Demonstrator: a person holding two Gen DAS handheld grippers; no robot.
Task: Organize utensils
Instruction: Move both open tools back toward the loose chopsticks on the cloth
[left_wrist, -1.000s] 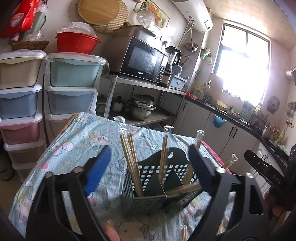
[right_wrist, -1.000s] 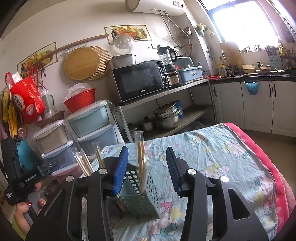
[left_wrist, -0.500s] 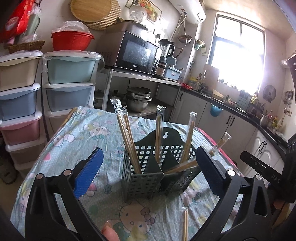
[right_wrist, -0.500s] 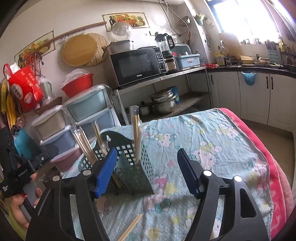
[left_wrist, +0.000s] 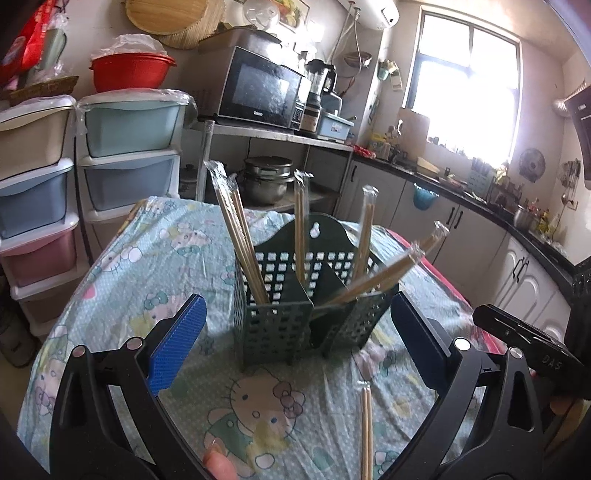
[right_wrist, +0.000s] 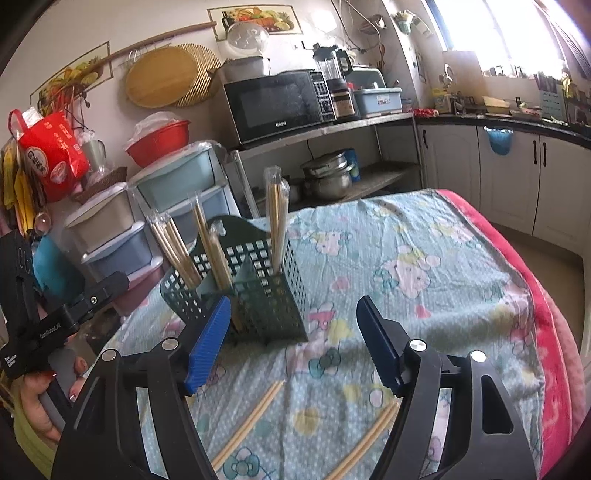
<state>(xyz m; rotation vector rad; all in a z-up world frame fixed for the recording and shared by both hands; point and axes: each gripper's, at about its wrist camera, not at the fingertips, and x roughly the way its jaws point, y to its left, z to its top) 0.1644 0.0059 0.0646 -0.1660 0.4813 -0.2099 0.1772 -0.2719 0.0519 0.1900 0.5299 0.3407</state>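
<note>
- Left wrist view looks down along its fingers, near the utensil caddy (left_wrist: 310, 295)
- Right wrist view faces the same caddy (right_wrist: 251, 288) (from its other side)

Ahead of my left gripper (left_wrist: 295, 347), its black frame tipped with ribbed blue pads (left_wrist: 177, 343), I see a dark green perforated holder (left_wrist: 291, 295) with pale tan chopsticks (left_wrist: 240, 236) in clear wrappers. Under both grippers the tablecloth (right_wrist: 406, 258) is light blue, white-dotted, printed with cartoon cats, edged in pink-red beyond my right gripper (right_wrist: 295, 347). Two more tan pairs (right_wrist: 251, 424) lie between its blue pads.
</note>
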